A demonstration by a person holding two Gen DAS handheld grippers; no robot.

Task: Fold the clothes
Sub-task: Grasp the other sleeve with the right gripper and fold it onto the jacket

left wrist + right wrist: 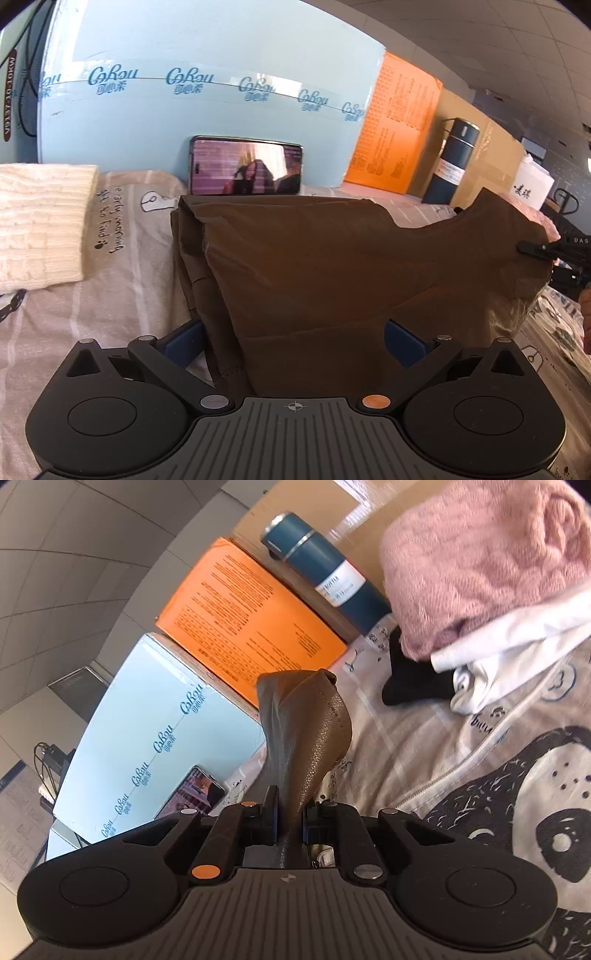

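Observation:
A brown garment (332, 266) hangs in front of the left wrist camera, lifted off the printed bedsheet (122, 280). My left gripper (295, 332) has its blue fingers spread wide on either side of the cloth, which drapes between them. My right gripper (290, 819) is shut on a bunched corner of the brown garment (310, 738), which stands up above the fingers. In the left wrist view the right gripper's tip (535, 248) pinches the garment's right edge.
A white knit sweater (40, 229) lies at left. A phone (245, 166) leans on a light-blue box (207, 110). An orange box (243, 620), a dark blue flask (325, 568), and a pile of pink, white and black clothes (480, 572) sit at the back.

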